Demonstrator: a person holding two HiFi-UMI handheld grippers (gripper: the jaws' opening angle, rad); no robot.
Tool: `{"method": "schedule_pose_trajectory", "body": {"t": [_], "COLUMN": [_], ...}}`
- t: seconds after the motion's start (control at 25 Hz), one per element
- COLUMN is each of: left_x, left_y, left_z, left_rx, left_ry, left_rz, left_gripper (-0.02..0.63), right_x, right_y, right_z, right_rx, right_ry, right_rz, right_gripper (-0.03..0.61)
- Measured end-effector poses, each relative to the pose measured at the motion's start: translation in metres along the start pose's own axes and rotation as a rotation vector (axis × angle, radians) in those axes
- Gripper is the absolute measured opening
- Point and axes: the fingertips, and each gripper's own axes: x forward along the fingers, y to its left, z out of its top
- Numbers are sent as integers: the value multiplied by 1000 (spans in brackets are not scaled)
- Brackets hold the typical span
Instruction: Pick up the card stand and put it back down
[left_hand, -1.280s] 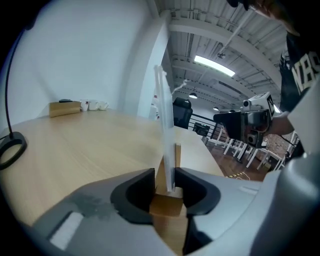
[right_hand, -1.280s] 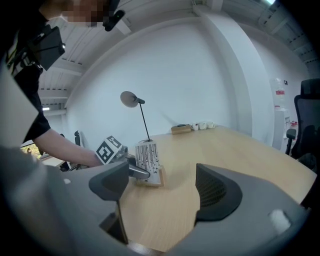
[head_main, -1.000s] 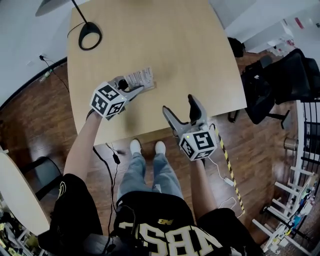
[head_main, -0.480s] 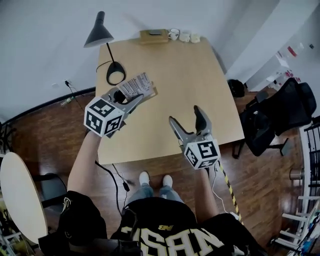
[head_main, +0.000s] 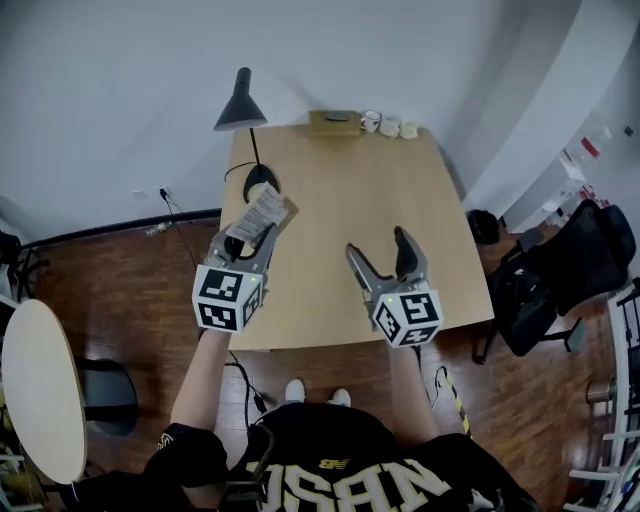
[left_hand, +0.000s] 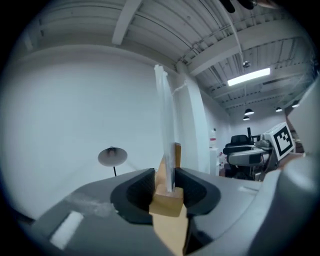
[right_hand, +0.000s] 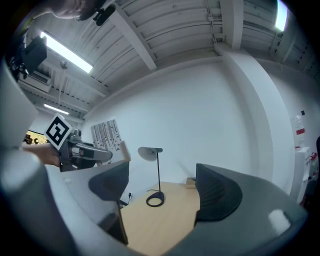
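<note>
1. The left gripper (head_main: 258, 236) has its dark, curved fingers (left_hand: 134, 192) clamped narrowly on the card stand (left_hand: 167, 200). They pinch its pale wooden block base from both sides, and the clear flat sheet rises upright above them.
2. Compared with a second ago, the stand is lifted higher, clear of the smooth wooden tabletop (head_main: 340, 200), and shows closer to the black lamp (head_main: 245, 105).
3. The right gripper (head_main: 378, 246) holds its ribbed fingers (right_hand: 216, 197) wide apart with nothing between them. The stand is well off to their left.
</note>
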Motion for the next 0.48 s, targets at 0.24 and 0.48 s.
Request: {"method": "schedule_pose_trajectory", "body": {"t": [0.24, 0.48], "left_x": [-28, -50], "left_y": [2, -2], "left_z": [1, -1], "left_rx": [-21, -13], "left_ry": [-111, -162], "left_rz": [178, 296], "left_gripper": [133, 135], "right_x": [0, -9], "right_y": [11, 17], "right_z": [6, 3], "right_rx": [5, 34], "right_ry": [-8, -20], "right_rz": [-22, -56], "right_gripper": [408, 403]}}
